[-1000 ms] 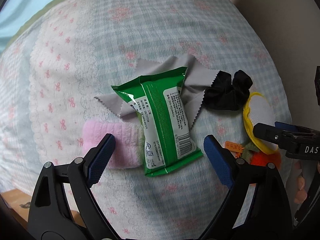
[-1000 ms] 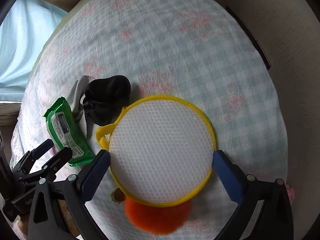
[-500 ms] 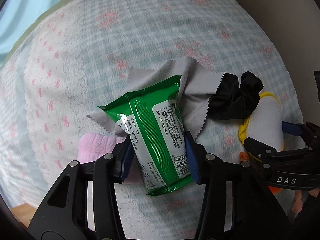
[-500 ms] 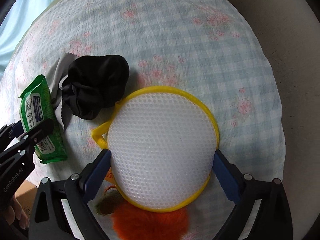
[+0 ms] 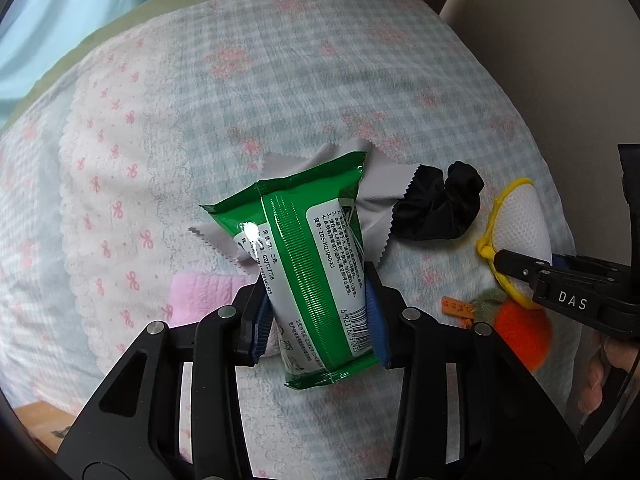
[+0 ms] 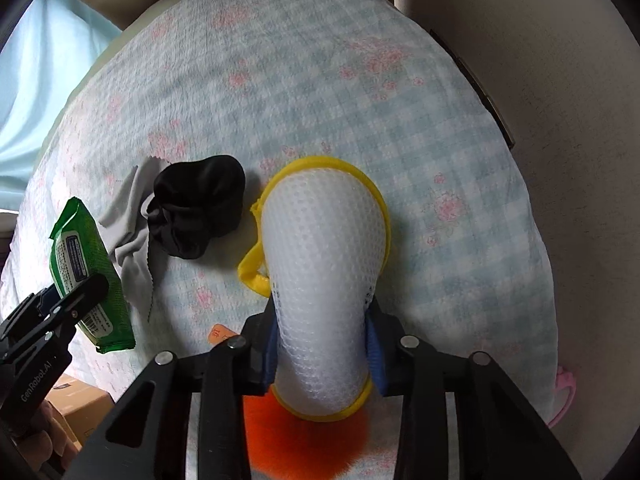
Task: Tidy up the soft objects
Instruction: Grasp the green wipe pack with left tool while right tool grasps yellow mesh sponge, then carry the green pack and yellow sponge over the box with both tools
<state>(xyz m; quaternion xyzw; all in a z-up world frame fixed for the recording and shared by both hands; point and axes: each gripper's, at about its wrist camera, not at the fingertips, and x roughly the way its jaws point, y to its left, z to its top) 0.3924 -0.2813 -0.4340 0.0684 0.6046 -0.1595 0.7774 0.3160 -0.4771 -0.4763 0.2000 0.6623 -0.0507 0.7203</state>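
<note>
My left gripper [image 5: 318, 312] is shut on a green wet-wipe pack [image 5: 308, 256], gripping its near half; the pack also shows in the right wrist view [image 6: 86, 264]. My right gripper [image 6: 322, 350] is shut on a white mesh pouch with a yellow rim [image 6: 324, 264], squeezed narrow between the jaws; the pouch also shows at the right of the left wrist view [image 5: 520, 232]. A grey cloth [image 5: 380, 196] lies under the pack. A black scrunchie [image 5: 440, 204] lies between pack and pouch. A pink cloth [image 5: 196, 296] lies behind my left gripper.
Everything lies on a checked, flowered blanket [image 5: 280, 80] over a rounded cushion. An orange fuzzy toy [image 6: 300, 440] lies under the pouch. Beige upholstery [image 6: 540, 80] rises at the right. A cardboard box [image 6: 76, 408] sits low at the left.
Both grippers have closed: the left on the wipe pack, the right on the mesh pouch, which is now squeezed narrow. The pack's far end has tilted up.
</note>
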